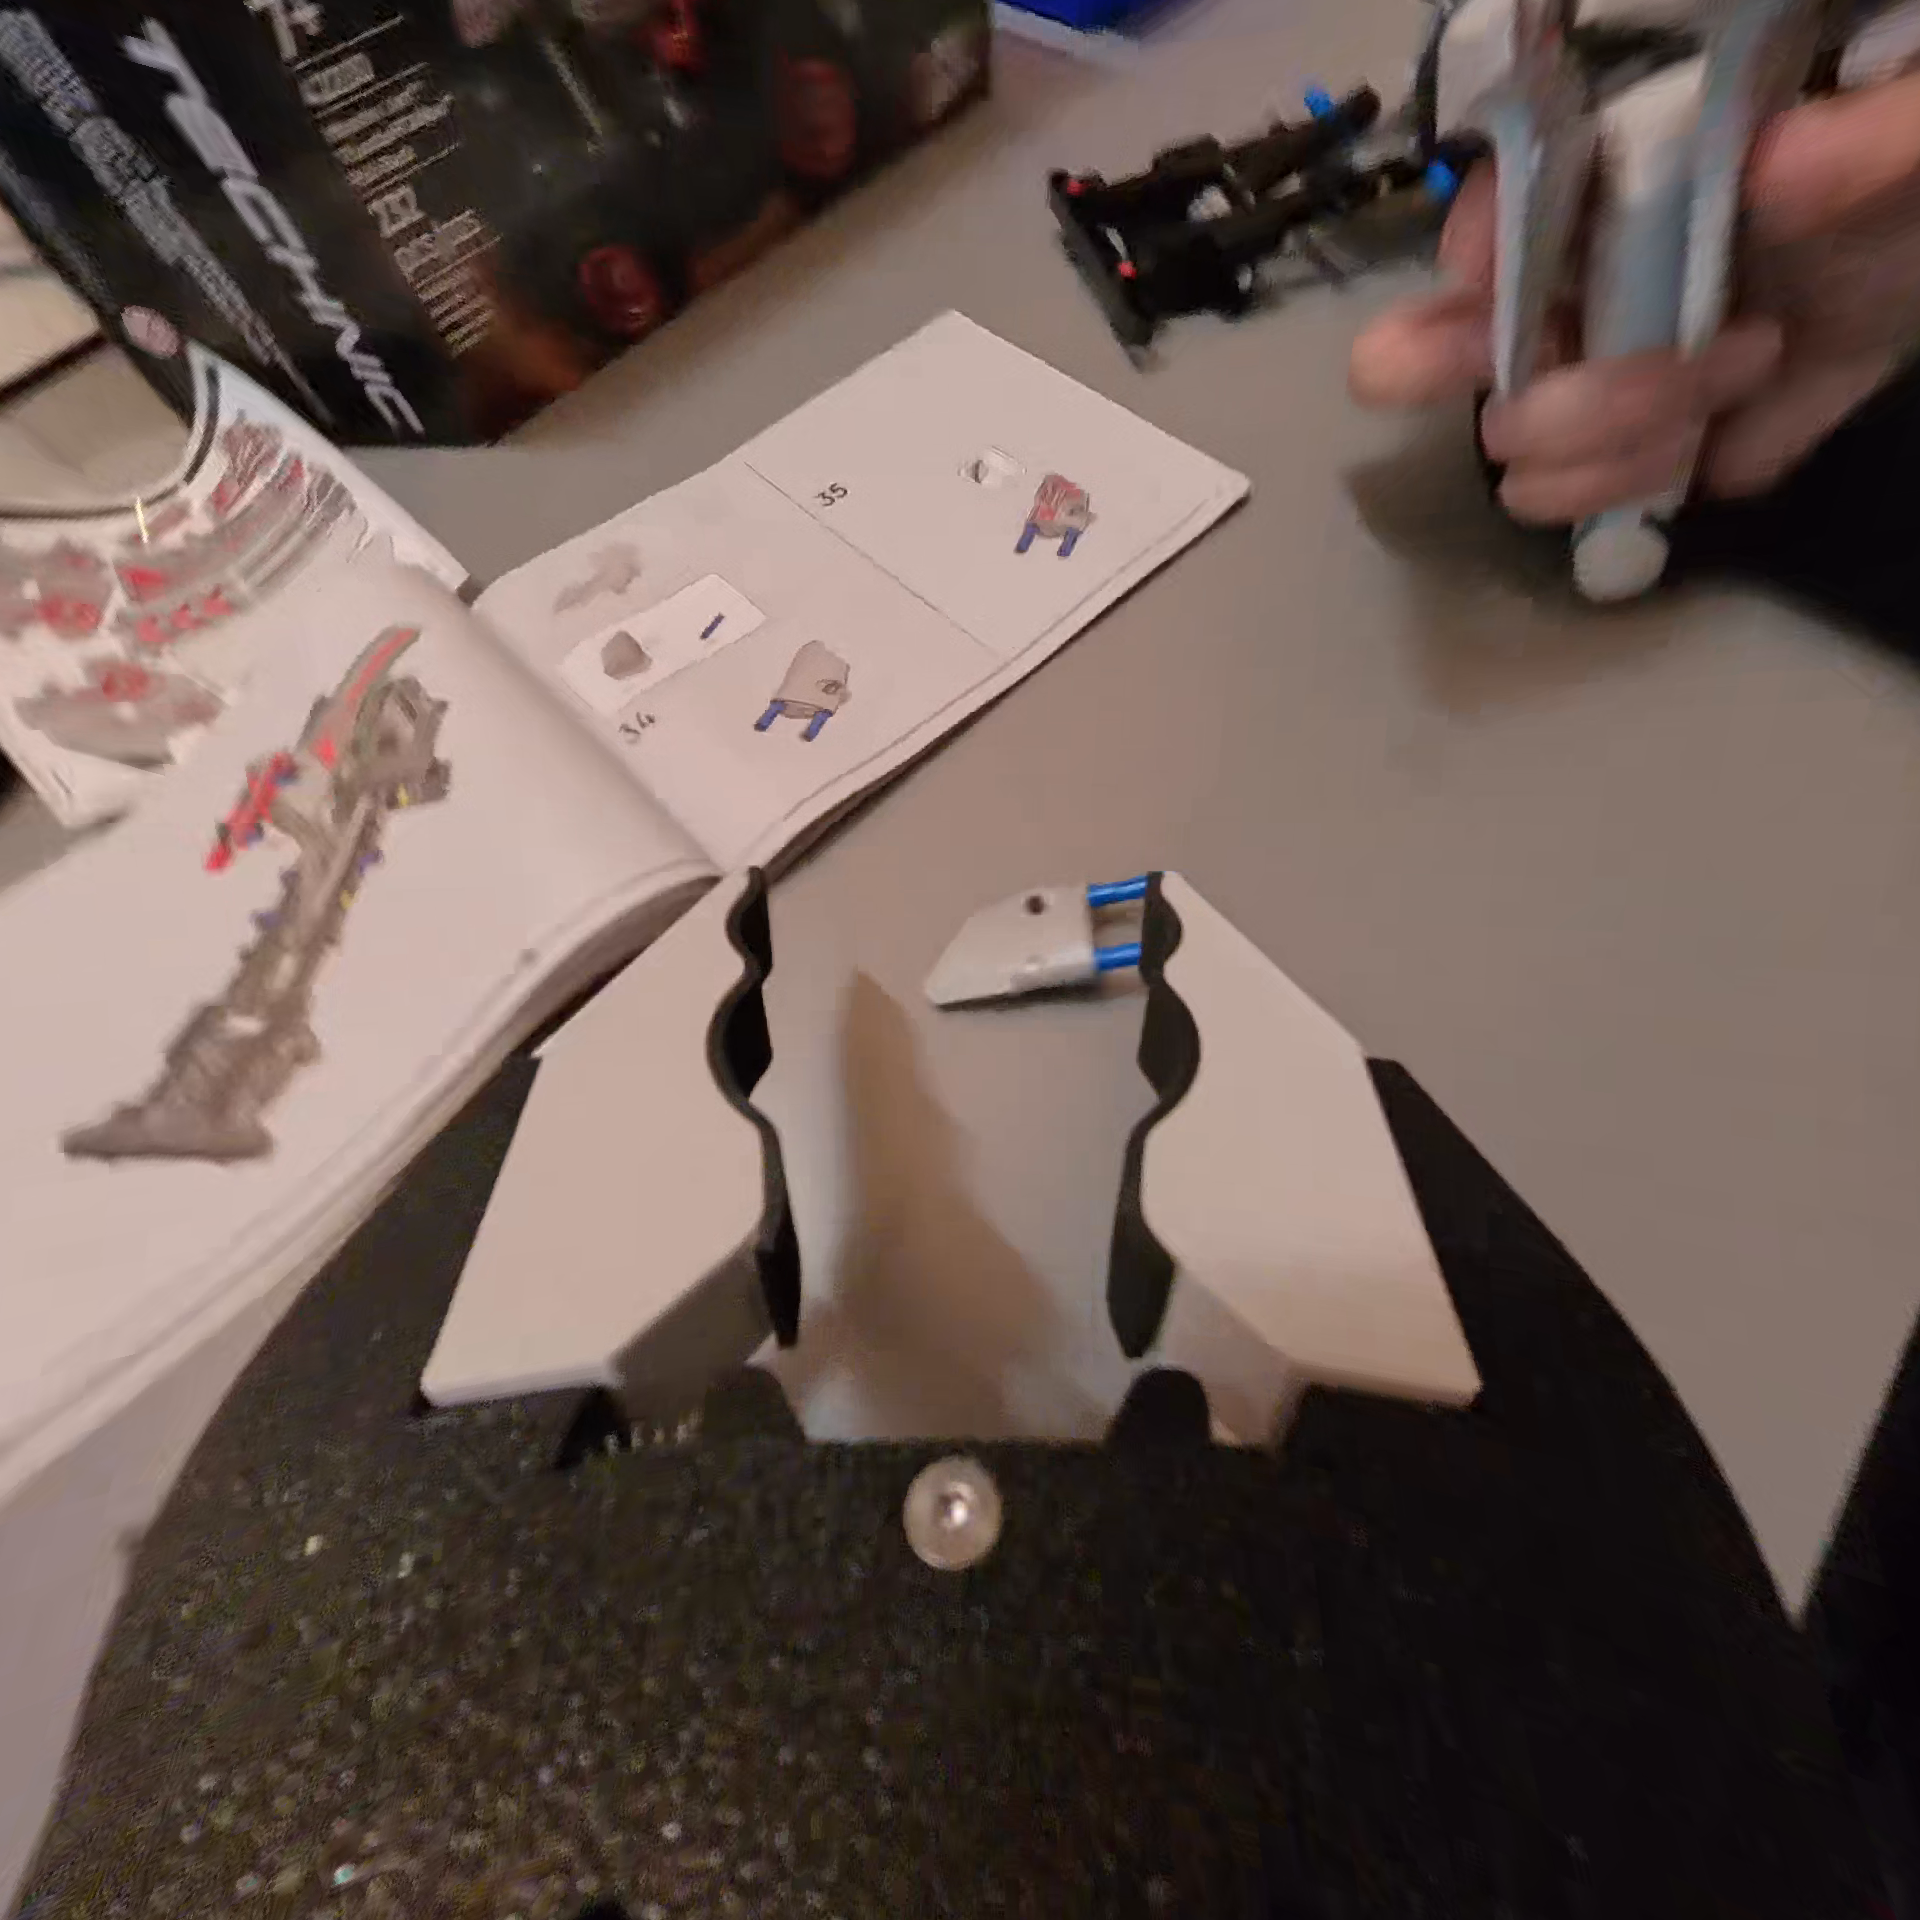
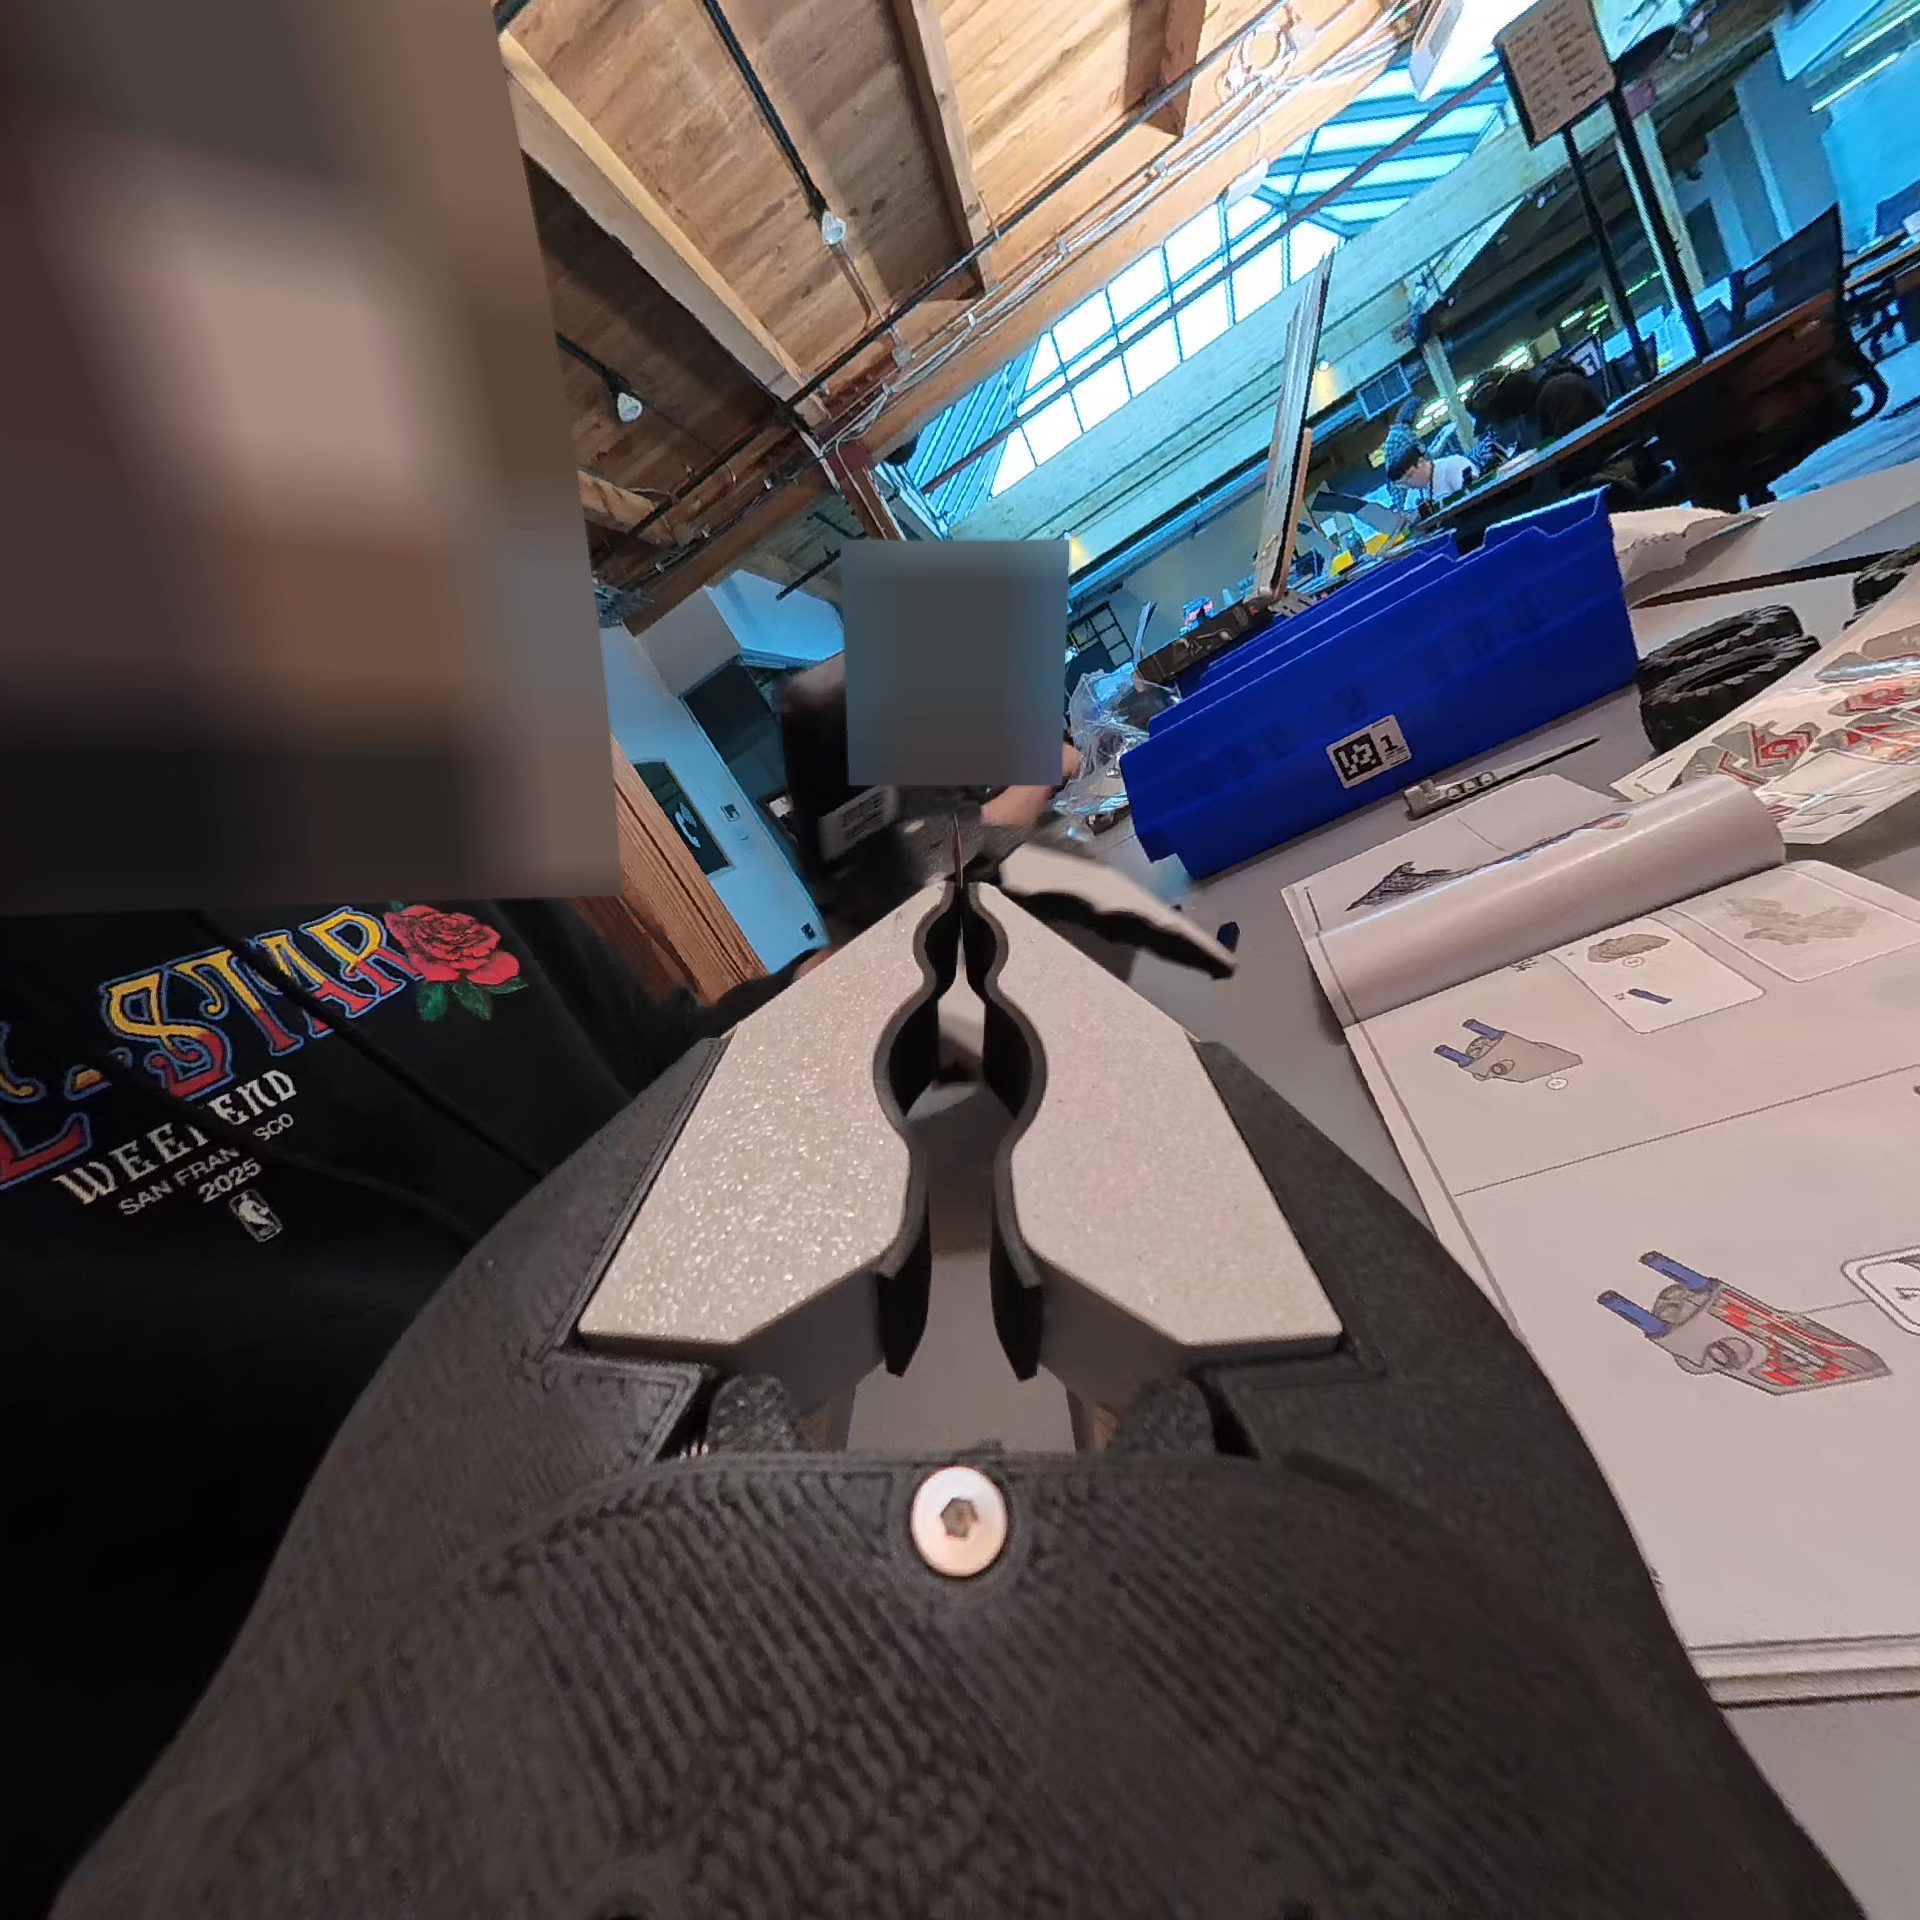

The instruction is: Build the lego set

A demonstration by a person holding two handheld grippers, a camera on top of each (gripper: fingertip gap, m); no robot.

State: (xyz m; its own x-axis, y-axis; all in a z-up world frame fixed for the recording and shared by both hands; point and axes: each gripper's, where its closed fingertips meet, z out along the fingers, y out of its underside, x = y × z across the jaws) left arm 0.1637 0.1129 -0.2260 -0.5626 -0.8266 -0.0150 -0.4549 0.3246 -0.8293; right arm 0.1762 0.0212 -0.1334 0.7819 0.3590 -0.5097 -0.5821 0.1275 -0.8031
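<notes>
A small grey lego panel (image 1: 1013, 951) with two blue pins (image 1: 1117, 923) lies flat on the grey table. My left gripper (image 1: 956, 914) is open low over the table, and the panel lies between its fingertips with the pins next to the right finger. My right gripper (image 2: 958, 899) is raised and points at a person in a black shirt. Its jaws are shut on a thin dark sliver (image 2: 954, 852) seen edge-on, which sticks out past the tips. A hand (image 1: 1621, 343) holds the right gripper at the upper right of the left wrist view.
The open instruction booklet (image 1: 831, 623) lies left of the panel and shows in the right wrist view (image 2: 1662, 1195). The black lego box (image 1: 468, 187) and a black lego assembly (image 1: 1226, 229) lie behind. A blue bin (image 2: 1382, 707), tyres (image 2: 1725, 655) and a sticker sheet (image 2: 1818, 748) sit farther off. The left gripper's tips are roughly 15 centimeters from the right gripper's.
</notes>
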